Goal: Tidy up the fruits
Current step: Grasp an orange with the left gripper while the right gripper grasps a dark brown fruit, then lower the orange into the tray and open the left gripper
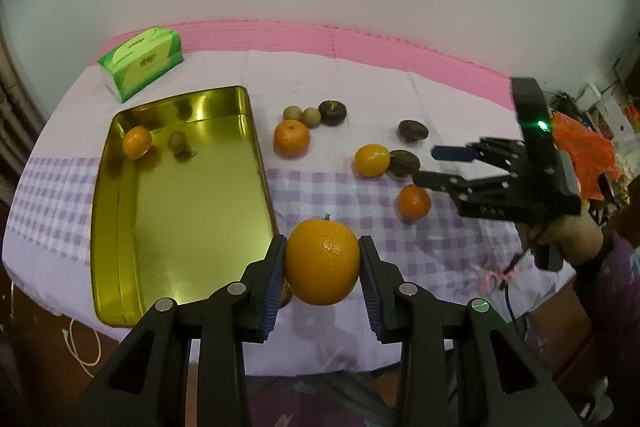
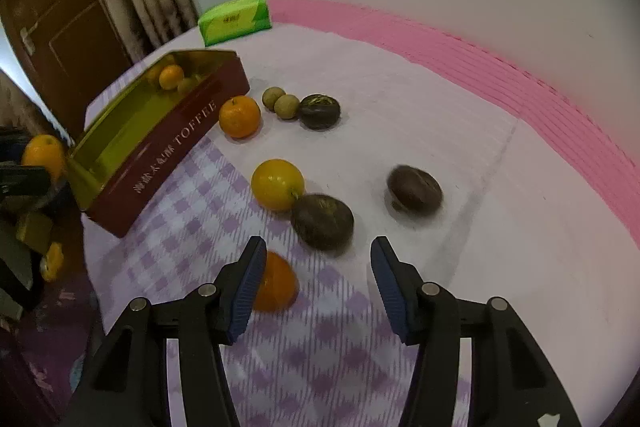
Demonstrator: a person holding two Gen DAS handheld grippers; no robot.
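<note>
Left wrist view: the left gripper [image 1: 322, 281] is clamped on an orange [image 1: 322, 262], both pads pressed against its sides, and the fruit hangs above the cloth just beside the tin [image 1: 116, 227], off its near right corner. The tin already holds a small orange [image 1: 137, 143] and a small brown fruit [image 1: 176, 141] at its far end. Everything else lies on the cloth to the right of the tin: an orange [image 1: 291, 138] closest to it, two small tan fruits [image 1: 302, 115] behind that, a dark fruit [image 1: 332, 112] beside them, and farther from the tin a yellow-orange one [image 1: 372, 160], two more dark fruits and another orange [image 1: 414, 201].

The right gripper [image 2: 316, 287] has nothing between its pads. They stand partly apart above the cloth, with an orange [image 2: 276, 287] showing past the left finger and a dark fruit [image 2: 322, 221] just beyond the fingertips.

The held orange is round and smooth, gripped on two narrow pads, so a quick swing toward the tin could probably roll it out. Released too early, it would likely strike the tin's rim and bounce off the table edge nearby. On the right, closing with the orange off-centre may nudge it away, into the dark fruit or toward the table edge.
</note>
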